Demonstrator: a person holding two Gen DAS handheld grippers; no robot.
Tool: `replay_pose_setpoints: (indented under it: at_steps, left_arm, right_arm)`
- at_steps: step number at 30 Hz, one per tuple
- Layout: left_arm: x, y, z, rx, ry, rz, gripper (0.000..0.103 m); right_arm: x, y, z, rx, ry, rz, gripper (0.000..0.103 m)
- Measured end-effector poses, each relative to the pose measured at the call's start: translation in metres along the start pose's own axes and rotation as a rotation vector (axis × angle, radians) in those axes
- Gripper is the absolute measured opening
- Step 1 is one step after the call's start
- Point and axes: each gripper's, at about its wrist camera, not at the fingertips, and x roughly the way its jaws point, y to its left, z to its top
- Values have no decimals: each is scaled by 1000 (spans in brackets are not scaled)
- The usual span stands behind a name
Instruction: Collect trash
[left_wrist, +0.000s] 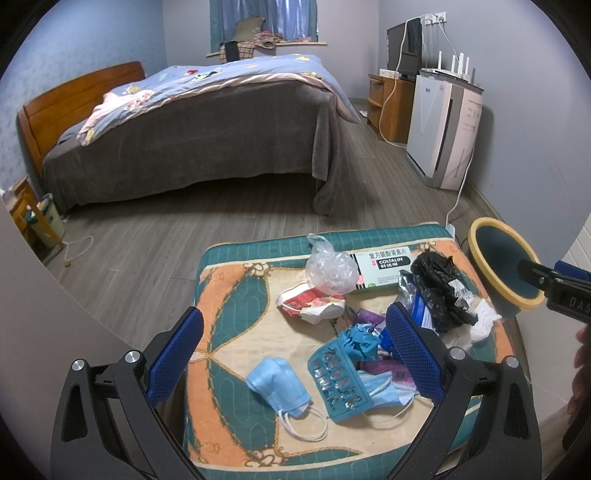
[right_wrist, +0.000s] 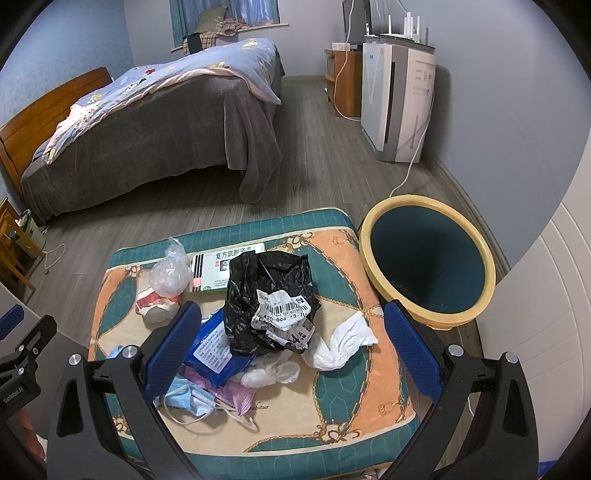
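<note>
Trash (right_wrist: 266, 306) piled on cushion (right_wrist: 332, 406), bin (right_wrist: 428, 262) opening tilted twd it.

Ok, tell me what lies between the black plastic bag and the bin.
In the right wrist view, a crumpled white tissue lies between the black plastic bag and the bin, on the patterned cushion; otherwise that stretch is bare.

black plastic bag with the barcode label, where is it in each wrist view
Left wrist view: black plastic bag at right of centre, right of the medicine box.
Right wrist view: the bag sits centre frame, label facing up, overlapping the box.
Shared landmark: the yellow-rimmed bin, right of the cushion.
</note>
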Motion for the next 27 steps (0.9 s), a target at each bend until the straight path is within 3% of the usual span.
replay_pose_setpoints:
  at_steps: [27]
  left_arm:
    - [10,5,-9,20,-23,-9,98]
  right_arm:
    - [2,-1,-2,9,14,12,97]
